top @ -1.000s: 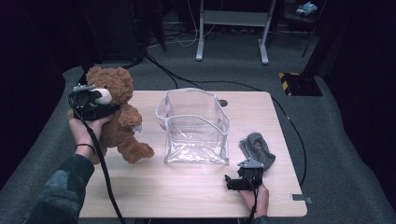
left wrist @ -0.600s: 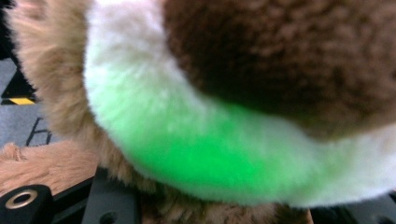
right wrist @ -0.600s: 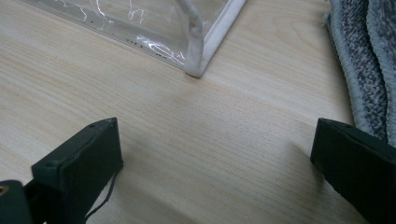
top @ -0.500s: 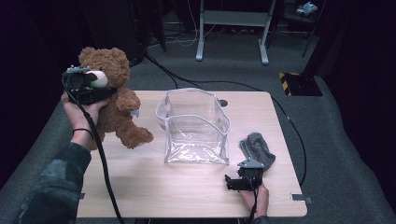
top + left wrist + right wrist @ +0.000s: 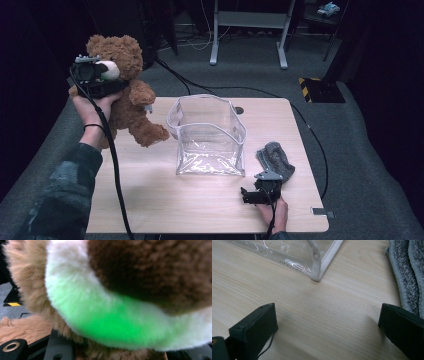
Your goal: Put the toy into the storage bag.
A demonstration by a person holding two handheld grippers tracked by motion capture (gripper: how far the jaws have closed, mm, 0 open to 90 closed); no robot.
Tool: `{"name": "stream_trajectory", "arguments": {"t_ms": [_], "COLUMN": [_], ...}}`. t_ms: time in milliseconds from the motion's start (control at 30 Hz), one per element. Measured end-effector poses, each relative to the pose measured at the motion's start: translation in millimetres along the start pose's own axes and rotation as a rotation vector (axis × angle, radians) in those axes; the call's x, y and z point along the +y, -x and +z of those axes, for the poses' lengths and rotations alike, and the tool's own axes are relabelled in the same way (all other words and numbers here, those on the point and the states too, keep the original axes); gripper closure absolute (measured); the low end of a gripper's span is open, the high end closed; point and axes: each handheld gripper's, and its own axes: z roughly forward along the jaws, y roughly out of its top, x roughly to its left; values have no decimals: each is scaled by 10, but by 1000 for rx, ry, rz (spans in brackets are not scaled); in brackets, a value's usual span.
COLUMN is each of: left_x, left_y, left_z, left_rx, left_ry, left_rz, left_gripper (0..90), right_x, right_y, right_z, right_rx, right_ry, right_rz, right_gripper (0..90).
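A brown teddy bear (image 5: 127, 100) hangs in the air above the table's left edge, held by my left gripper (image 5: 97, 80), which is shut on its head. In the left gripper view the bear's white muzzle (image 5: 100, 322) and dark nose (image 5: 155, 272) press close against the camera. A clear plastic bag (image 5: 210, 135) with white trim stands open in the middle of the table. My right gripper (image 5: 252, 195) rests open near the front edge, nothing between its jaws; the bag's corner (image 5: 317, 277) lies just ahead of it.
A grey knitted cloth (image 5: 275, 160) lies right of the bag, its edge (image 5: 407, 277) beside my right gripper. Black cables trail from both grippers. The wooden table (image 5: 150, 200) has bare room at front left. A metal frame (image 5: 250, 30) stands on the floor behind.
My left gripper has lifted the teddy bear up off the table and slightly back. The right gripper, bag and cloth have stayed where they were.
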Motion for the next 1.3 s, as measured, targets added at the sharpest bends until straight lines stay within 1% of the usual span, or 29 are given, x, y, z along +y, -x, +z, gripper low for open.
{"name": "stream_trajectory", "arguments": {"t_ms": [300,333,433,533,567,700,833,867,900,1033,1067,1133,1300], "left_x": [208,229,288,347,368,438,497,509,517,561,572,580,562], "left_y": [190,215,290,370,402,557,714,764,795,968,1003,1090,1274], "left_z": [48,61,104,155,171,220,281,299,311,370,379,411,530], "left_rx": [-4,-6,-12,-20,-24,-42,-69,-78,-81,-107,-116,-125,-150], "left_ry": [25,31,35,39,44,62,70,75,78,87,80,84,82], "left_rz": [30,31,32,38,41,49,65,64,68,78,94,104,110], "left_gripper": [456,456,456,455,455,455,453,453,453,453,453,453,452], "right_x": [1,0,1,0,0,1,1,0,0,0,0,-2,-1], "right_y": [-3,1,-5,1,-3,-1,-7,-3,-8,-6,-6,2,-1], "right_z": [2,1,2,-1,0,1,1,0,1,1,2,-2,-2], "right_rx": [3,2,1,1,1,-2,-5,-3,-5,-4,-5,-2,-1], "right_ry": [4,1,4,1,2,2,3,1,3,4,4,0,0], "right_rz": [4,-2,6,-3,3,0,8,3,9,6,6,-6,-2], "right_gripper": [15,15,15,16,16,17,18,19,19,20,21,21,22]}}
